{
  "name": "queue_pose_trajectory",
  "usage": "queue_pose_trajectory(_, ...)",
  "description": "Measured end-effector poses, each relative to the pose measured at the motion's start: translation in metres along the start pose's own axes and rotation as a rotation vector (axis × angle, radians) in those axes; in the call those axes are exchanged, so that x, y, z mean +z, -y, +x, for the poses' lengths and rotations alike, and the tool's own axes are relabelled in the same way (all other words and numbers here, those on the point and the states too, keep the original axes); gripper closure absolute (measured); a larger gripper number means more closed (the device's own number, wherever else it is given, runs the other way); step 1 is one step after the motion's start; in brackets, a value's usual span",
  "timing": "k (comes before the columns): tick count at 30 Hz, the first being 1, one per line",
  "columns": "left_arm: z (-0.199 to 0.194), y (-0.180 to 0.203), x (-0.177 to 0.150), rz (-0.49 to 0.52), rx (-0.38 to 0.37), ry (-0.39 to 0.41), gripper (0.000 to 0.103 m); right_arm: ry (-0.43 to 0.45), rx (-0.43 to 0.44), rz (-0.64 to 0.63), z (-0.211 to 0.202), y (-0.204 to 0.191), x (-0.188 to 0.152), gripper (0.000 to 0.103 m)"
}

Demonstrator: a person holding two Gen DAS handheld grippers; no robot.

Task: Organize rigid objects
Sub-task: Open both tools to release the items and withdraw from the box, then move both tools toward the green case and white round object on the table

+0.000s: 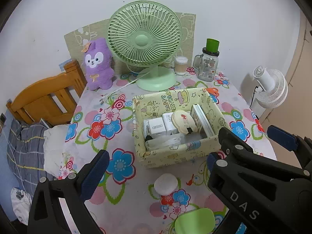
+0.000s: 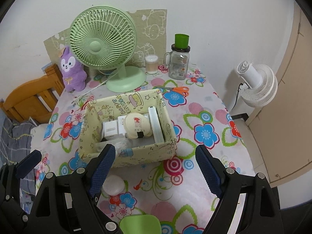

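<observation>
A pale yellow cartoon-print storage box (image 1: 175,156) (image 2: 136,154) stands in the middle of the flowered table. Inside lie white chargers (image 1: 156,127) (image 2: 111,129), a round cream compact (image 1: 185,121) (image 2: 137,124), a flat white case (image 1: 202,117) (image 2: 156,124) and a clear bag. A white round jar (image 1: 165,184) (image 2: 113,184) and a light green case (image 1: 195,221) (image 2: 140,224) lie on the table in front of the box. My left gripper (image 1: 156,173) is open and empty above the jar. My right gripper (image 2: 156,167) is open and empty just before the box's near wall.
A green desk fan (image 1: 145,42) (image 2: 103,39), purple plush (image 1: 98,64), cotton swab tub (image 1: 181,65), glass mug jar (image 1: 208,66) and orange scissors (image 2: 178,90) stand behind the box. A wooden chair (image 1: 44,99) is at left, a white floor fan (image 2: 257,83) at right.
</observation>
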State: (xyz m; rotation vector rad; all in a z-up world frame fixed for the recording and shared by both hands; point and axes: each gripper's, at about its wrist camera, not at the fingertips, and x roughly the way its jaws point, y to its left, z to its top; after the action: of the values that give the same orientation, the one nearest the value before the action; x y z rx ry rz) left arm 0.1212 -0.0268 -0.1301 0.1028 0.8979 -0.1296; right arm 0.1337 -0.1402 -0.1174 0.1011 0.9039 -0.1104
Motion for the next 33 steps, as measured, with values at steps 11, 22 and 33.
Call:
queue_pose_trajectory(11,-0.009,-0.006,-0.025,-0.003,-0.016,-0.001,0.002,0.006,0.007,-0.009,-0.011,-0.006,-0.023,0.017)
queue_pose_trajectory(22,0.001,-0.008,-0.052,-0.001,-0.051,-0.017,0.002,-0.012,0.035,-0.032,-0.002,-0.014,-0.052,0.017)
queue_pose_trajectory(33,0.015,-0.012,-0.085,0.015,-0.05,-0.043,0.002,-0.036,0.034,-0.037,0.016,-0.019,-0.084,0.017)
